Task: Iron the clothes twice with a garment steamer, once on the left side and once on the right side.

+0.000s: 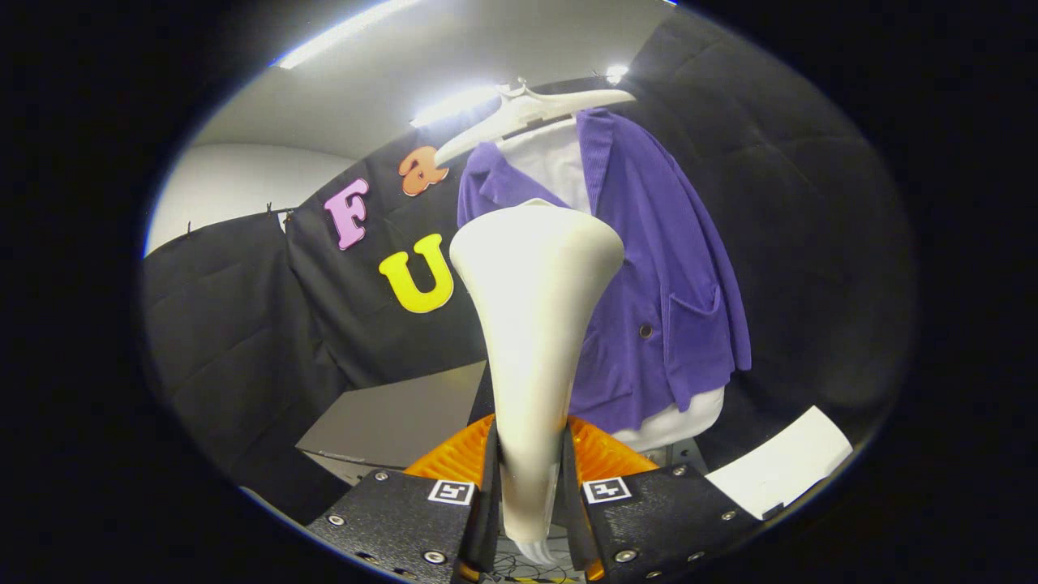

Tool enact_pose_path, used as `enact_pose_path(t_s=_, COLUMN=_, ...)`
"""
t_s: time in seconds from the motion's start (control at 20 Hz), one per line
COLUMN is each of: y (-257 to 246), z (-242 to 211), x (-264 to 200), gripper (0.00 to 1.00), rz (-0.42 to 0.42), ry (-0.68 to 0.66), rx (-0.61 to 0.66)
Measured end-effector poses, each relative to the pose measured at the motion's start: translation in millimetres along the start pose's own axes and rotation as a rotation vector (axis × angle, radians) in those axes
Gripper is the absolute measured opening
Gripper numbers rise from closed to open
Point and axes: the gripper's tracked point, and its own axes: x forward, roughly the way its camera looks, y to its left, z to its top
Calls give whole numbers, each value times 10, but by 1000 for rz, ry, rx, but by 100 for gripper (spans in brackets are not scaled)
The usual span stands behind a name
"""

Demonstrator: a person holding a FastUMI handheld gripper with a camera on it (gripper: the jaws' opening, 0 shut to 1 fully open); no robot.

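While the fingers (531, 495) clamp the steamer (535, 324) by its slim, stiff neck, its wide head rises before the soft purple jacket (673, 308) on the hanger (527, 113); seemingly light, top-heavy, so grip low.

The purple jacket (649, 268) hangs over a white garment (551, 162) on a pale hanger (527, 113), which carries both against the black cloth wall. Lower down, a grey surface (397, 418) shows to the left of the hand-held gripper (531, 487), whose fingers are closed on the narrow neck of the cream garment steamer (535, 324). One corner of the surface points toward the gripper, and its near edge runs along the black cloth. Nothing can be made out lying on the part that shows. A white sheet (782, 466) lies flat to the right, past the hem of the jacket; what it rests on cannot be told.
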Motion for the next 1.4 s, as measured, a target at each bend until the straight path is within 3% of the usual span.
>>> enact_pose_path(t_s=0.4, y=-138, z=1174, x=93, gripper=35, rz=-21, ry=-275, rx=14)
enact_pose_path(t_s=0.75, y=-664, z=1802, x=744, gripper=35, rz=-98, ry=-360, rx=99)
enact_pose_path(t_s=1.05, y=-1087, z=1699, x=1378, gripper=35, rz=-186, ry=-317, rx=134)
enact_pose_path(t_s=1.4, y=-1570, z=1043, x=1418, gripper=35, rz=-226, ry=-222, rx=183)
